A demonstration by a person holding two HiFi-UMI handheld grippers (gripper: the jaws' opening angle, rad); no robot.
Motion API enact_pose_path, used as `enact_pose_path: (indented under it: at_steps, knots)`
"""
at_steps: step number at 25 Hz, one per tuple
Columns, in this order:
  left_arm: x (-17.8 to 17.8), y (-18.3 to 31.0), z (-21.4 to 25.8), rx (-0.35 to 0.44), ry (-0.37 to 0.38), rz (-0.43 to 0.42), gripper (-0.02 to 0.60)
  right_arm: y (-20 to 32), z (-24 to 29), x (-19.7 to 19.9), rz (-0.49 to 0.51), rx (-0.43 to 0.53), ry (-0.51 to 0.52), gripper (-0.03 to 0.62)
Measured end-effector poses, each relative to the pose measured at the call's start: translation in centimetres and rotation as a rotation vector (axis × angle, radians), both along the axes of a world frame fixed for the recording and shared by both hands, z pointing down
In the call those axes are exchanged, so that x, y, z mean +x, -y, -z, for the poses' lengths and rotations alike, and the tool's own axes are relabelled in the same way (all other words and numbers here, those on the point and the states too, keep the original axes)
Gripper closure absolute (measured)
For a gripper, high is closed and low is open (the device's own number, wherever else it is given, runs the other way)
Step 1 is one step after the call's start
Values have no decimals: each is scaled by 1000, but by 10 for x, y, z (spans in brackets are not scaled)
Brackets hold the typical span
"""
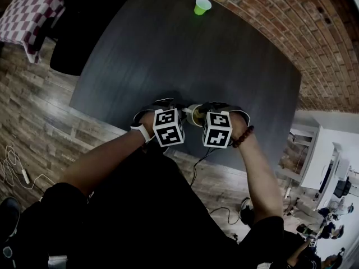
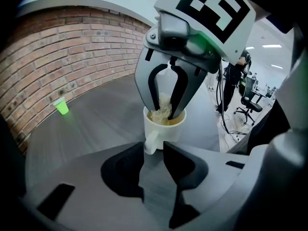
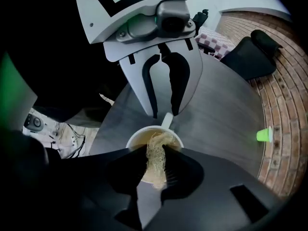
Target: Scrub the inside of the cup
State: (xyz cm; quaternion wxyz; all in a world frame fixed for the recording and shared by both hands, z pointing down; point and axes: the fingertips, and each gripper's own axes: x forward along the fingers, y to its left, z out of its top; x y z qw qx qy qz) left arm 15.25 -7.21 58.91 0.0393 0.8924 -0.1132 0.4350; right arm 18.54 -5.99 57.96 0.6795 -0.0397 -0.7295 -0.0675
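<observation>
A white cup (image 2: 164,129) stands near the front edge of the dark table (image 1: 168,55), between my two grippers. My left gripper (image 2: 154,146) is shut on the cup's handle (image 2: 149,144), with the jaws closed on it from the side. From above, my right gripper (image 2: 166,110) reaches into the cup and is shut on a pale fibrous scrubber (image 3: 155,160). In the right gripper view the scrubber hangs between my right gripper (image 3: 155,150) jaws, down inside the cup (image 3: 137,137), whose inside looks yellowish. In the head view the marker cubes hide most of the cup (image 1: 195,114).
A small green cup (image 1: 202,5) stands at the table's far edge by the brick wall (image 1: 291,27). A checkered cloth (image 1: 28,13) and a black seat (image 1: 73,32) are off the table's left. Cables (image 1: 17,170) lie on the wooden floor.
</observation>
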Motion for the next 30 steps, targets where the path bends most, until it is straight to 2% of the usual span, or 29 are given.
enact_pose_path:
  at_steps: [4,9,11,13,16,20,22,24,27,30]
  knots:
    - [-2,-3,-1,7,-1,-2,446,-14,20,0,63,-84,-19,503]
    - [-2,-5,5,6,-17,1,446,-31,83,-8,122,-157,20,503]
    - [-2,-6,6,7,-20,4,446,-30,107,-12,107,-162,63,503]
    - [-3,-7,7,5,-24,9,445,-22,118,-14,98,-118,92,503]
    - [-6,-8,7,1,-27,18,446,-11,100,-16,143,-25,70,503]
    - [-9,-8,10,10,-27,19,445,-20,49,-6,230,-8,-46,503]
    - [-12,-7,9,20,-24,24,445,-18,28,-2,270,40,-100,503]
    - [-14,-7,8,20,-23,32,445,-14,9,-2,290,85,-111,503]
    - [-15,-10,6,17,-20,31,445,-11,-11,-2,275,95,-105,503]
    - [-16,-13,8,9,-24,25,446,-12,-15,-2,200,42,-92,503]
